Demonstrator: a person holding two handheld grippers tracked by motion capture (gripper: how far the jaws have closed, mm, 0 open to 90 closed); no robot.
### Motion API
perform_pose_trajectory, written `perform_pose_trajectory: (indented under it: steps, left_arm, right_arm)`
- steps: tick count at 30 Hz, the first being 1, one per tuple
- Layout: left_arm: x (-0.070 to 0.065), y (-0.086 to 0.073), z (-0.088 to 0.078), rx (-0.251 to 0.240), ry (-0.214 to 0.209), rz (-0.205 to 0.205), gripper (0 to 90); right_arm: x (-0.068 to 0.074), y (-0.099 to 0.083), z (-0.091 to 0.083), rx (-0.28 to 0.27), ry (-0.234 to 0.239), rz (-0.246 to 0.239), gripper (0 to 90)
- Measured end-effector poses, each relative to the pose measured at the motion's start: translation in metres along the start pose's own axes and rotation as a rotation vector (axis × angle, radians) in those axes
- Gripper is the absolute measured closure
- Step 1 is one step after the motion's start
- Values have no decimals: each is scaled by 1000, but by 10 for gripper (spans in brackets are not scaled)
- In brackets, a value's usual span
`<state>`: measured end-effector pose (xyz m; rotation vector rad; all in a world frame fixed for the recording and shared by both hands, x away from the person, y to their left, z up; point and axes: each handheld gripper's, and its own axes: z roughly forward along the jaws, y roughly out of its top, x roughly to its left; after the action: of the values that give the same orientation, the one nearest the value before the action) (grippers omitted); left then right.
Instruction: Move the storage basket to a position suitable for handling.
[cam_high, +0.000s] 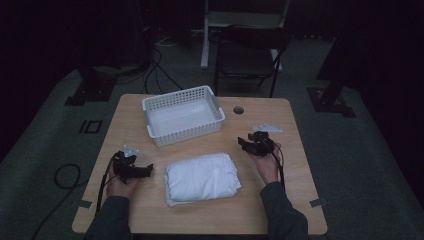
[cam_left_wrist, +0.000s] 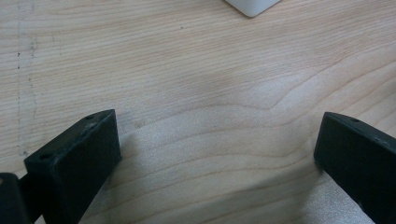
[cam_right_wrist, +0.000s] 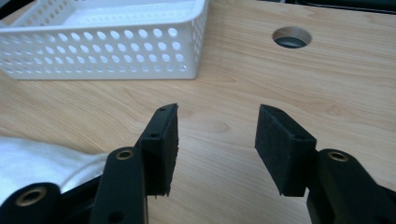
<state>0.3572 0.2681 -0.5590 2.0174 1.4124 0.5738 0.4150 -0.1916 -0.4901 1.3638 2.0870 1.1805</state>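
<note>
Flanking soft, light folded cloth (cam_high: 201, 178) on tabletop (cam_high: 295, 150), both claws (cam_high: 134, 170) (cam_high: 248, 143) gaping empty; likely pinching edges.

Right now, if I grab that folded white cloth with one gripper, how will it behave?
The folded white cloth looks soft and puffy, so it will probably sag and unfold if pinched at one edge. It seems light. Pushed across the wooden table, it would likely bunch rather than slide whole.

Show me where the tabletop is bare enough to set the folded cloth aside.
Bare wood lies right of the basket around the cable hole, and along the table front edge below the folded cloth. Tightest is the strip between basket and cloth.
</note>
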Motion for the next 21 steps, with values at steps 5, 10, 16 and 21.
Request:
perform_pose_trajectory:
  steps: [5, 10, 16, 21]
  left_arm:
    - [0, 0, 0, 0, -1, 1, 1]
    - [0, 1, 0, 0, -1, 1, 2]
    - [0, 1, 1, -1, -1, 1, 2]
    - [0, 1, 1, 0, -1, 1, 2]
  right_arm:
    - [1, 5, 8, 6, 33, 29, 490]
    - [2, 13, 14, 4, 32, 14, 485]
    - [1, 19, 22, -1, 35, 16, 484]
    - [2, 24, 28, 3, 37, 22, 473]
